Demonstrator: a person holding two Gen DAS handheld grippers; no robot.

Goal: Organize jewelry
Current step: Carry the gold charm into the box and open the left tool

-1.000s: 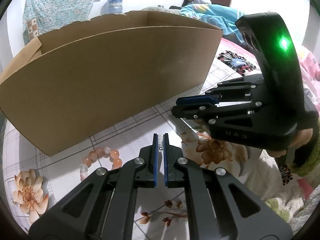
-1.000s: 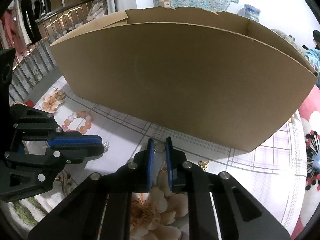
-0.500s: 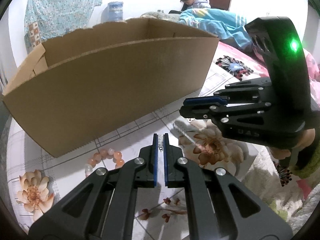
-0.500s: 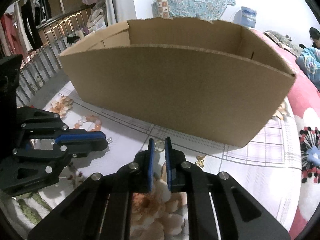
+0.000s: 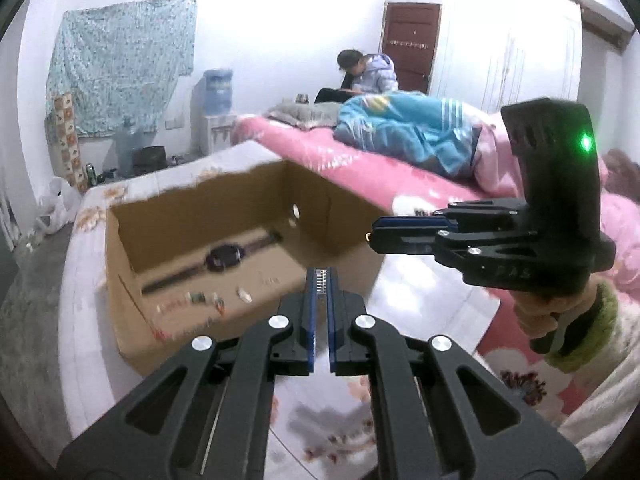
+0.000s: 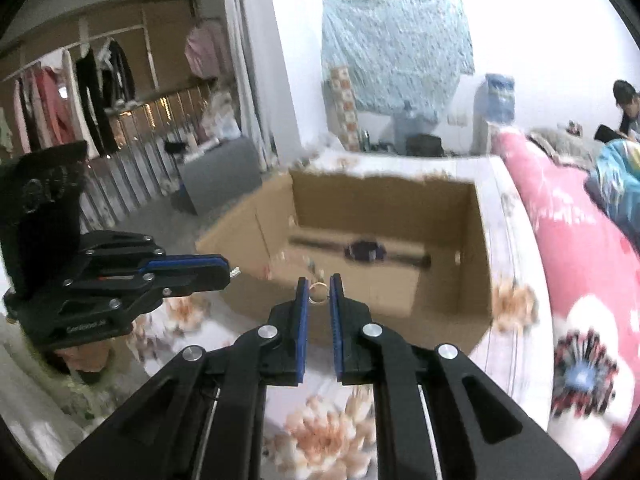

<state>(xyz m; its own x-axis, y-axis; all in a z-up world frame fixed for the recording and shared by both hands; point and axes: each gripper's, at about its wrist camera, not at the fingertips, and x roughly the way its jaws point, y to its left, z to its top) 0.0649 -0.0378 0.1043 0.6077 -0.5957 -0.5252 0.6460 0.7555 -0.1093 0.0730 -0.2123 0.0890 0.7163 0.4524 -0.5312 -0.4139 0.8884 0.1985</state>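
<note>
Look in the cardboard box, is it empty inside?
No, a dark watch lies stretched out on the floor of the cardboard box, and a few small blurred pieces lie scattered nearer the front wall.

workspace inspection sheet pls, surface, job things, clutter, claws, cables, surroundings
surface: floral cloth, blurred by motion.
job's things: open cardboard box holds a watch and small pieces along its floor; gold ring between the right claw's pads; silver chain piece in the left claw.
clutter: nothing seen on the cloth near the box.
grippers: left claw shut on the chain piece; right claw shut on the ring; both raised in front of the box.
cables: nothing seen.
surroundings: pink bed with blue blanket, seated person, water dispenser, clothes rack.
</note>
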